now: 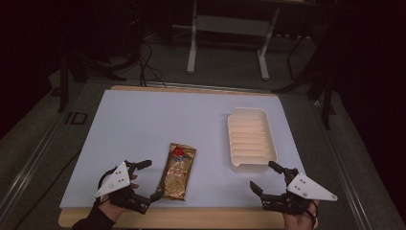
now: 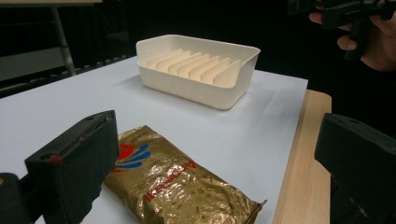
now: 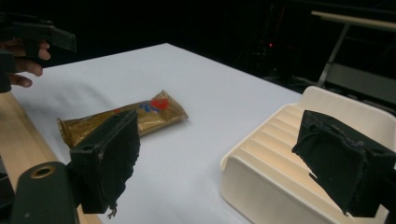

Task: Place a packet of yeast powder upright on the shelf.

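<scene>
A gold foil packet (image 1: 178, 171) with a red and blue mark lies flat near the front of the white sheet (image 1: 158, 124). It also lies below my left jaws as the gold packet (image 2: 173, 186) and off to the left as the packet (image 3: 126, 119). My left gripper (image 1: 147, 180) stands open just left of the packet, nothing between its jaws. A cream ribbed tray (image 1: 250, 139) sits to the right; the tray (image 2: 198, 70) and the tray (image 3: 289, 168) look empty. My right gripper (image 1: 265, 176) is open at the tray's near end.
The sheet covers a wooden table whose edge (image 1: 191, 218) runs along the front. Beyond the table stand a white metal frame (image 1: 230, 43), cables and dark floor. A hand with the other gripper (image 2: 359, 28) is at the upper right of the left gripper view.
</scene>
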Motion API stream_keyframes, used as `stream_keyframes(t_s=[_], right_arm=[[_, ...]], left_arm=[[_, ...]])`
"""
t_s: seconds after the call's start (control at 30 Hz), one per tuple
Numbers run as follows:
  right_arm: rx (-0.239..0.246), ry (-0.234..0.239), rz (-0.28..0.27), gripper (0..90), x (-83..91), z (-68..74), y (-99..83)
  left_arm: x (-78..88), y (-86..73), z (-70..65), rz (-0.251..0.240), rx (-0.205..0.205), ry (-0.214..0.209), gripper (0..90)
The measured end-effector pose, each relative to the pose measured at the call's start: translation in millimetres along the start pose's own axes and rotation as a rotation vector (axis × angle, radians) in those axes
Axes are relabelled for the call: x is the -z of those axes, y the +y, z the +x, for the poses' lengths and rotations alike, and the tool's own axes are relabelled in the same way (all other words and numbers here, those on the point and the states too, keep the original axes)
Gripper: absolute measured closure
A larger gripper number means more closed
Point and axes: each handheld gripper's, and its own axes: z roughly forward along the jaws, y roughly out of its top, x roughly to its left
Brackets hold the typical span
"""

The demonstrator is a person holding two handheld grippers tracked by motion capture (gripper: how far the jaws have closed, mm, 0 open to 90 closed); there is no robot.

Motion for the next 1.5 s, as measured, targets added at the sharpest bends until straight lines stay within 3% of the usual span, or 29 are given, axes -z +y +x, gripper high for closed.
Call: stream_keyframes(t_s=[0.27, 0.3, 0.4, 0.53, 0.6, 0.73, 0.83, 1.03, 1.37, 1.5], right_arm=[[-0.001, 0.009, 0.030, 12.2, -1.2, 2.2, 0.7], [0.001, 0.015, 0.030, 12.1, -1.0, 2.8, 1.2], [0.009, 0.026, 0.035, 11.7, -0.9, 4.8, 2.6], [0.033, 0.030, 0.042, 11.3, -1.4, 8.6, 4.2], [0.040, 0.037, 0.032, 10.7, -2.0, 11.8, 6.4], [0.039, 0.062, 0.020, 10.7, -2.7, 15.3, 9.2], [0.046, 0.076, 0.021, 10.7, -3.4, 17.9, 11.1], [0.048, 0.087, 0.027, 10.7, -4.4, 19.8, 12.1], [0.042, 0.086, 0.025, 10.9, -4.0, 17.9, 11.8], [0.042, 0.084, 0.029, 11.0, -5.0, 18.3, 11.4]], left_arm=[[0.6, 1.1, -2.1, 0.002, -0.016, -0.010, 0.7], [0.8, 2.1, -3.0, -0.013, 0.002, -0.038, 0.8], [0.2, 5.2, -4.0, -0.016, 0.039, -0.062, 0.8], [-1.1, 11.8, -6.8, 0.007, 0.053, -0.077, 0.8], [-2.1, 21.2, -9.1, 0.020, 0.073, -0.107, 0.7], [-3.9, 31.8, -11.2, 0.011, 0.070, -0.116, 0.7], [-5.6, 38.9, -8.6, 0.004, 0.090, -0.120, 0.7], [-10.2, 51.6, -4.6, 0.020, 0.051, -0.092, 0.8], [-24.4, 55.6, 13.7, 0.060, 0.069, -0.058, 0.8], [-31.4, 57.8, 20.9, 0.082, 0.054, -0.033, 0.8]])
